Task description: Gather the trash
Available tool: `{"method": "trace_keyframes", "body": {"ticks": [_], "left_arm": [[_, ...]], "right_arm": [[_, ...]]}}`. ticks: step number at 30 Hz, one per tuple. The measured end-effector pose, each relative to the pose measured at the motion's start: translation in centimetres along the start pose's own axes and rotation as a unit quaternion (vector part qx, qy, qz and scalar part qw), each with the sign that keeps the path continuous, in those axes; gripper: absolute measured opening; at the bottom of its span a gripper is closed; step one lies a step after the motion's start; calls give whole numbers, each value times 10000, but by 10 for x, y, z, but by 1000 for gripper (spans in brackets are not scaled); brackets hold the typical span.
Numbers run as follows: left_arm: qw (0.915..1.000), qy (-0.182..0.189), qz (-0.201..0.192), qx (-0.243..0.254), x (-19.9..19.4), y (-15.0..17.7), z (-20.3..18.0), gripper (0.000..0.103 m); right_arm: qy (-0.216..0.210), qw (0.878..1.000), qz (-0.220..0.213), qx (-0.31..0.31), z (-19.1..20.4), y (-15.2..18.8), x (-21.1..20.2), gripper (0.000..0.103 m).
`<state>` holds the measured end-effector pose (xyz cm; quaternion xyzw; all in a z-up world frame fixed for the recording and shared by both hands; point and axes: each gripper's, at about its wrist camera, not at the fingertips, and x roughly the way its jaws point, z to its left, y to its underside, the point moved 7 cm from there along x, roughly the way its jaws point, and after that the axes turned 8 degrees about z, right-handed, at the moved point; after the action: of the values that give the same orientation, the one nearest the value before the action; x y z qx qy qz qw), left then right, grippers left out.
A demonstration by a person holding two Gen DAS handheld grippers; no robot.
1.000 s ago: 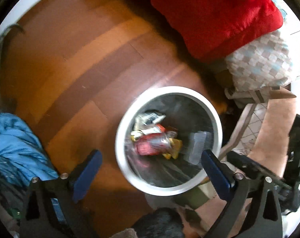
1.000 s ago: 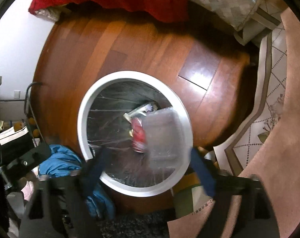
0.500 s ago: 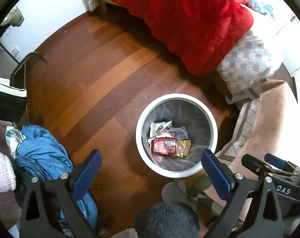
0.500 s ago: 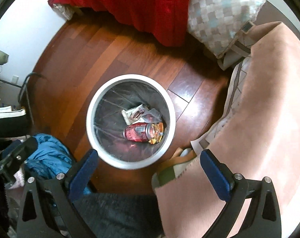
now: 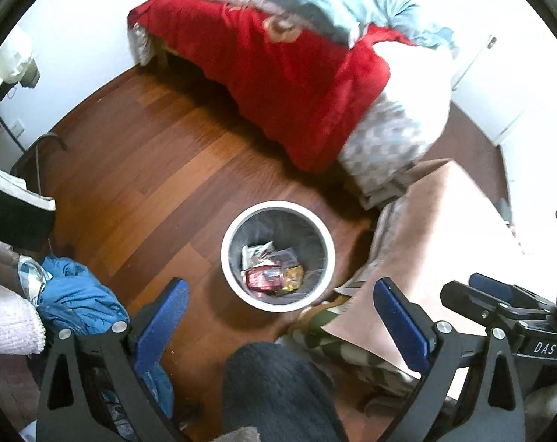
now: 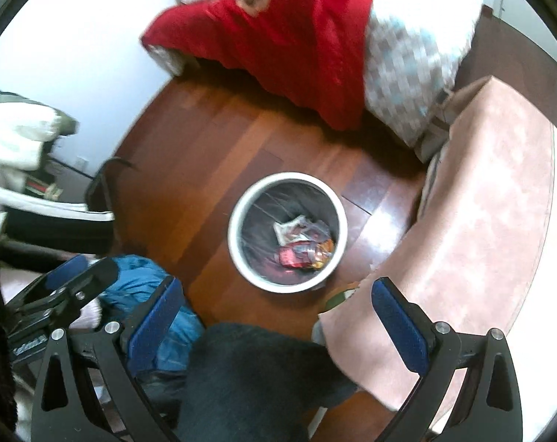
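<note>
Nearest the lens: left gripper [image 5: 280, 326] with blue pads spread wide, nothing between them. Right gripper [image 6: 274, 322] likewise at full spread, empty. Both pointed steeply down from well above the floor. Between the pads, a dark trouser knee [image 5: 274, 390] (person standing over the scene). Blue garment [image 5: 76, 300] heaped on the floor to the left, pink rug [image 6: 492, 213] to the right.

Further out, centre of both views: white-rimmed trash bin [image 5: 324, 230] standing upright on the wood floor [image 5: 149, 169], lined with a clear bag. Inside at the bottom: red wrapper [image 5: 263, 278], yellow packet [image 5: 293, 276], crumpled white-and-clear plastic [image 5: 258, 254]. Trash so far sits in the bin, not on the floor.

Farthest: bed with red blanket [image 5: 289, 84] and checked pillow [image 5: 385, 140].

Progress, judged: several pieces deposited; no loose trash evident on visible floor. Remaining: search outside these views, if anything is left.
</note>
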<state>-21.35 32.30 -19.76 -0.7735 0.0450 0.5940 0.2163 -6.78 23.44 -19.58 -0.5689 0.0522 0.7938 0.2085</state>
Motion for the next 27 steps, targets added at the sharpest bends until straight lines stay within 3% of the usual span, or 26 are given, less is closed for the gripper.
{"method": "trace_keyframes", "body": {"ticks": [12,27], "left_arm": [[9983,486,-303,82,-82,11,-16,102],[9975,597,-347,131,-106,21,-27,102]], "right_arm": [[-569,9969,-127,-527,42,27,-95,103],[-674,9944,-103,-813,60,32,-127,103]]}}
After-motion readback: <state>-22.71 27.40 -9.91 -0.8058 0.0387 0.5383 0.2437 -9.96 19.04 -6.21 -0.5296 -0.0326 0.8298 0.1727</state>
